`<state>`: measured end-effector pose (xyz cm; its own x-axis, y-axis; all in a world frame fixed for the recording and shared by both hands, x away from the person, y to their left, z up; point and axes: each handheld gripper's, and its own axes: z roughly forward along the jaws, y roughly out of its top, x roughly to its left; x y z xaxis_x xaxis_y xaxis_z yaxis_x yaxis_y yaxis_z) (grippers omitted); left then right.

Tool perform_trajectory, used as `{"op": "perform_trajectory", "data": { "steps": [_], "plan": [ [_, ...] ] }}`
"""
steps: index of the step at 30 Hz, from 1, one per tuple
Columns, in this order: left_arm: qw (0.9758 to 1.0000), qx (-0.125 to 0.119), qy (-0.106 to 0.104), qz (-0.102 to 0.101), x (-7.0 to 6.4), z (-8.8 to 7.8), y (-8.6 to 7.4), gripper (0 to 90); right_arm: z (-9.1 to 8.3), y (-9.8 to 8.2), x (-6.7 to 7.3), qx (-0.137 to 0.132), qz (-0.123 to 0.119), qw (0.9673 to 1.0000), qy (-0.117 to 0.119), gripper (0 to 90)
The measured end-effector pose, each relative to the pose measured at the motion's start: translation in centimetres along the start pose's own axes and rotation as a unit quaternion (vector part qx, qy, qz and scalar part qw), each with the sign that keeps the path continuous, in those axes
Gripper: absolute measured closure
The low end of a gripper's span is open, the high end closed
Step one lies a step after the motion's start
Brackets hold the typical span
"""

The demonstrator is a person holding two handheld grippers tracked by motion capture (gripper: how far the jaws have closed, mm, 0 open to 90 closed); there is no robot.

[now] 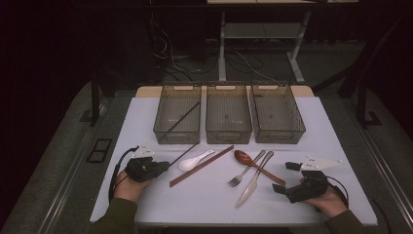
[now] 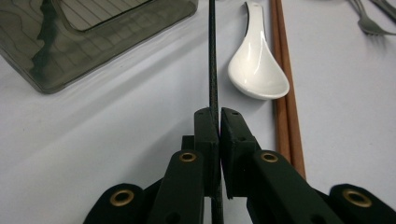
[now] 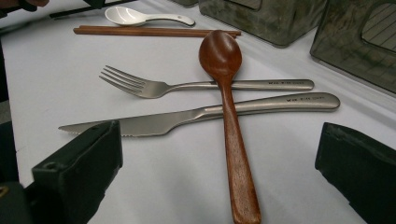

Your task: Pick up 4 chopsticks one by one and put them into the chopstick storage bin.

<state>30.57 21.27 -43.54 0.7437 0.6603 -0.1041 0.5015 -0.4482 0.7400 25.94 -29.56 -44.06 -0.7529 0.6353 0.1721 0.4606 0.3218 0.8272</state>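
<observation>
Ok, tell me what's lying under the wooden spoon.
The wooden spoon lies across two metal handles: the fork and the knife. Its handle crosses over both. The short stretches of each handle directly beneath it are covered; elsewhere it rests on the white table.

We see a thin black chopstick (image 2: 213, 70) pinched between the closed jaws of the left gripper (image 2: 218, 122), running straight out past the tips toward the corner of the left bin (image 1: 177, 114). A second black chopstick (image 1: 184, 117) leans slantwise inside that smoky clear bin. Beside the held stick, a white soup spoon (image 2: 256, 60) lies bowl up, touching a pair of brown wooden chopsticks (image 2: 285, 84) laid side by side. To the right, a wooden spoon (image 3: 229, 116) lies across the handles of a steel fork (image 3: 187, 86) and a steel knife (image 3: 196, 114), which lie almost parallel.
</observation>
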Motion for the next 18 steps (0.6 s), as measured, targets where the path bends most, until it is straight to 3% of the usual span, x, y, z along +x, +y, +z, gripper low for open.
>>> {"op": "perform_trajectory", "data": {
  "steps": [18],
  "plan": [
    [0.9993, -0.036, -0.006, -0.005, -0.3, -1.5, 0.6, 85.0, 0.0, 0.0, 0.0, 0.000, -0.001, 1.0000, 0.000, 0.5]
  ]
}}
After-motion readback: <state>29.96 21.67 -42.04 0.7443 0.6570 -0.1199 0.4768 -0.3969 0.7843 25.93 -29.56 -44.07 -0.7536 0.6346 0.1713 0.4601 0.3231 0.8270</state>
